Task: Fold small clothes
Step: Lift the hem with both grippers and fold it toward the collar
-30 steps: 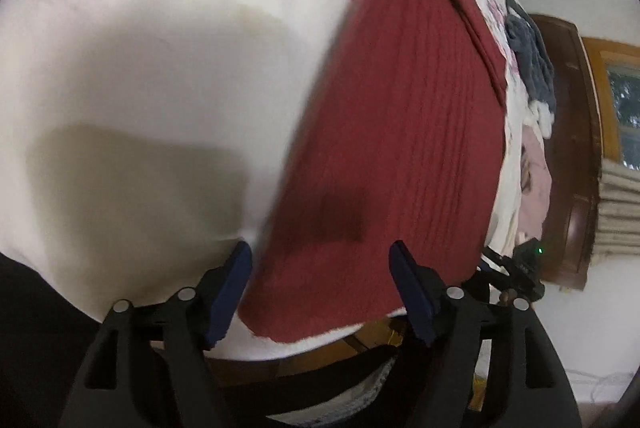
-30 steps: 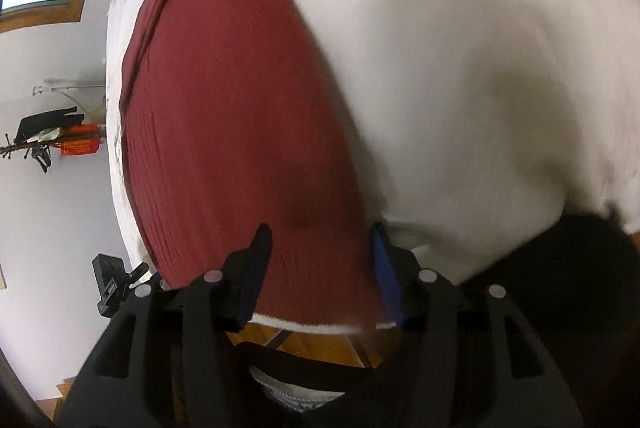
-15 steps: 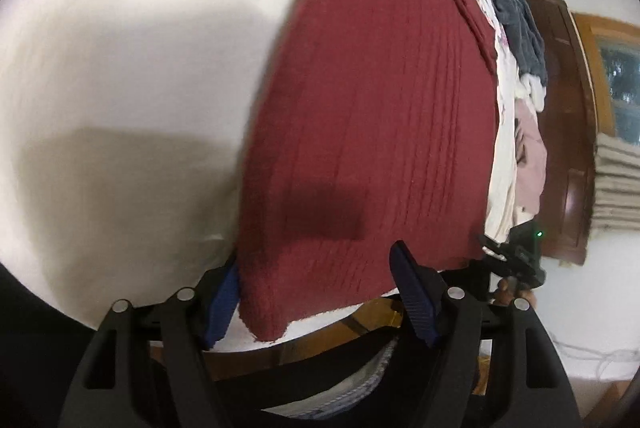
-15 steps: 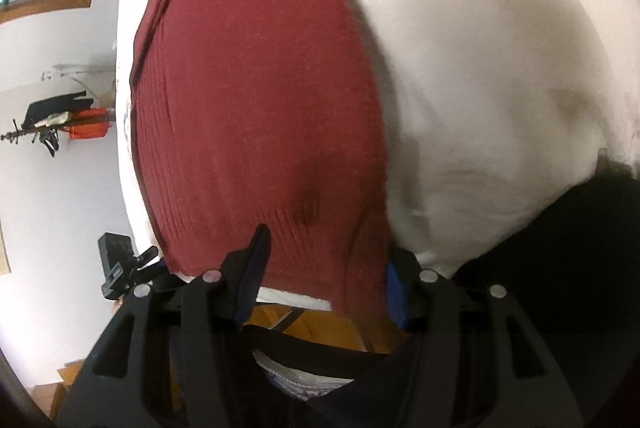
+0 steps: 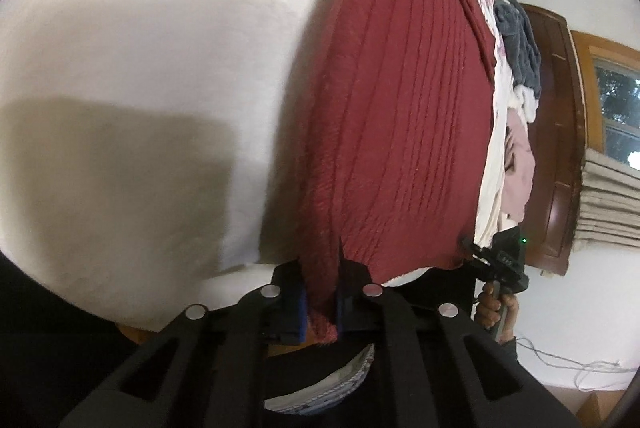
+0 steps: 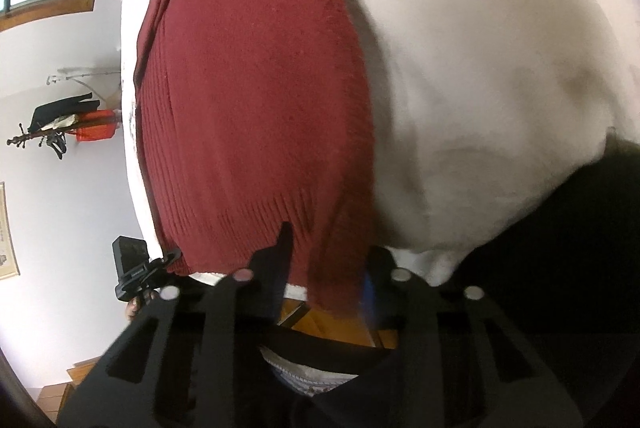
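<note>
A dark red ribbed knit garment [image 5: 408, 116] lies flat on a white cloth-covered surface [image 5: 152, 76], its near hem hanging at the surface's near edge. The left gripper [image 5: 320, 302] is clamped on one near corner of that hem, with a bunched fold of red knit squeezed between the blue-padded jaws. In the right wrist view the right gripper [image 6: 326, 280] has the other near corner of the garment [image 6: 256, 100] between its jaws; they look closed on it, but that part is blurred and the far jaw is mostly hidden by the fabric.

Risks from here, as a judgement:
- Either grip holds only a narrow bunch of soft knit, so it could slip out once the hem is lifted and the garment's weight pulls on it
- If the two corners rise unevenly, the fold line would skew and the edges would not meet
- A jaw may have caught the white cloth [image 6: 480, 76] along with the hem, and would drag it up too; whether this is so cannot be told

Hard to make out: the garment's far end and any sleeves curve out of view, and its type is unclear. A pile of grey, white and pink clothes [image 5: 518, 76] sits at the far right of the surface in the left view
</note>
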